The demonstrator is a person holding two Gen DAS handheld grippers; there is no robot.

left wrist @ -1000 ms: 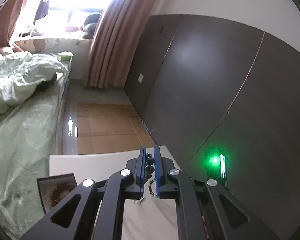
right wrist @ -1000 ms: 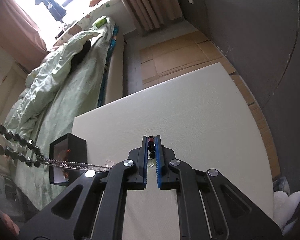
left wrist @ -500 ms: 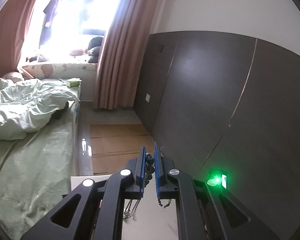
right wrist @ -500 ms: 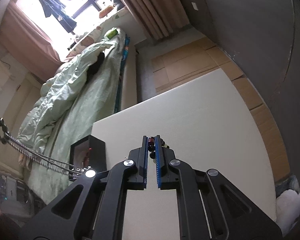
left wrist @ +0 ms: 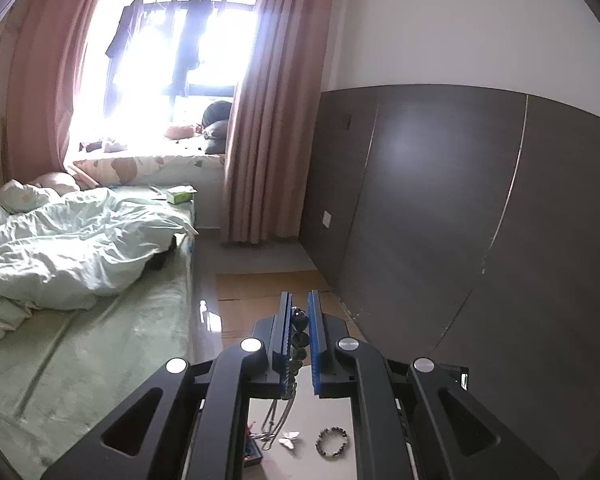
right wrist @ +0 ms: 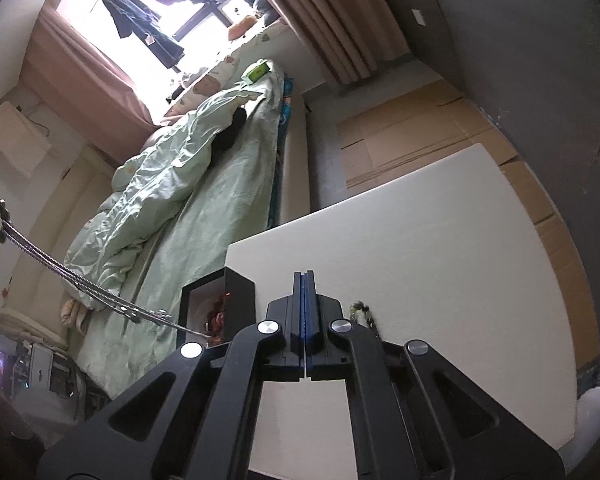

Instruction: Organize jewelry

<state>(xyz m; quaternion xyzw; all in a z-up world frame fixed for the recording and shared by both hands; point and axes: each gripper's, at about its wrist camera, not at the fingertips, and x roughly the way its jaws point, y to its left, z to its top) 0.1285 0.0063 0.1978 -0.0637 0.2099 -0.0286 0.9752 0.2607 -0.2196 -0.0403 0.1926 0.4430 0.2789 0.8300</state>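
Note:
My left gripper [left wrist: 299,312] is shut on a necklace of dark beads [left wrist: 299,334] and holds it high above the white table [left wrist: 332,412]. Its silver chain [left wrist: 278,416] hangs down to a butterfly pendant [left wrist: 290,438] by the table. The same necklace [right wrist: 80,284] stretches across the left of the right wrist view, down toward an open black jewelry box [right wrist: 220,304]. A small bead bracelet [left wrist: 331,442] lies on the table; it also shows beside my right gripper [right wrist: 362,314]. My right gripper [right wrist: 305,280] is fully shut with nothing between its fingers.
A bed with a pale green duvet [left wrist: 60,248] runs along the table's left side. Flattened cardboard [right wrist: 412,136] covers the floor beyond the table's far edge. A dark panelled wall [left wrist: 460,220] stands to the right.
My left gripper has lifted and tilted up with the necklace, stretching its chain upward. My right gripper has let go of the small bead bracelet, which now lies beside it, and has closed fully.

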